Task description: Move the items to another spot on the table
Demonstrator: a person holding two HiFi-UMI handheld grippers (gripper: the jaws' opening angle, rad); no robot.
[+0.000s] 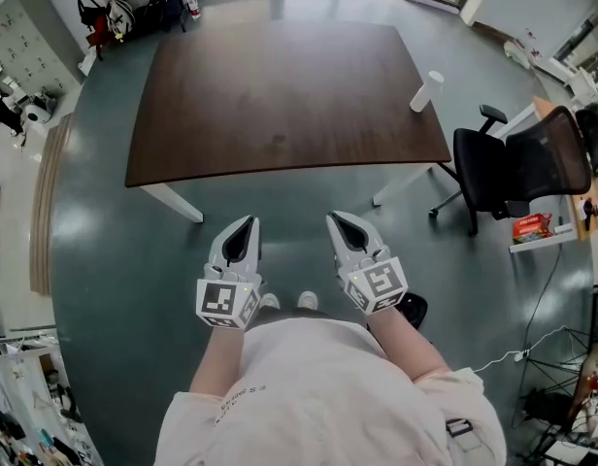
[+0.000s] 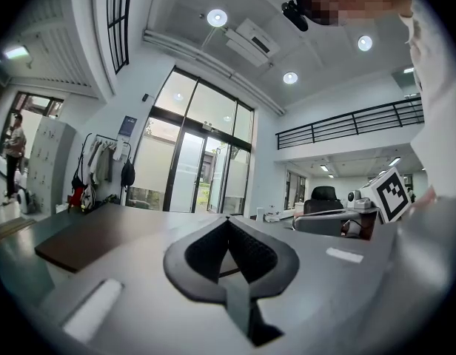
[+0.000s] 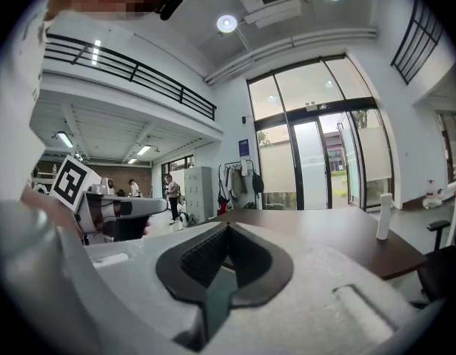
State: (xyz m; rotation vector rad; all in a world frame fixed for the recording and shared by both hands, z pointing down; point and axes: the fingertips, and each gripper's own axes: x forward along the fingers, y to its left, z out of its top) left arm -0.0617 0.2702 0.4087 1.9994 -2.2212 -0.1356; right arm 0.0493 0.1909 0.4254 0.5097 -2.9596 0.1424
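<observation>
Head view, table: a dark brown table (image 1: 280,95) stands free in the room, with bare floor (image 1: 105,260) along its left and near edges
Head view, item: a white cylinder (image 1: 426,91) sits right by the table's right edge
Head view, chair: a black office chair (image 1: 513,168) crowds the near right corner
Head view, grippers: the left gripper (image 1: 249,225) and right gripper (image 1: 338,221) are side by side, short of the near edge and well apart from the cylinder
Left gripper view: jaws together, nothing between them; the tabletop lies ahead to the left
Right gripper view: jaws together, empty; the cylinder stands upright ahead to the right, near the table's edge
</observation>
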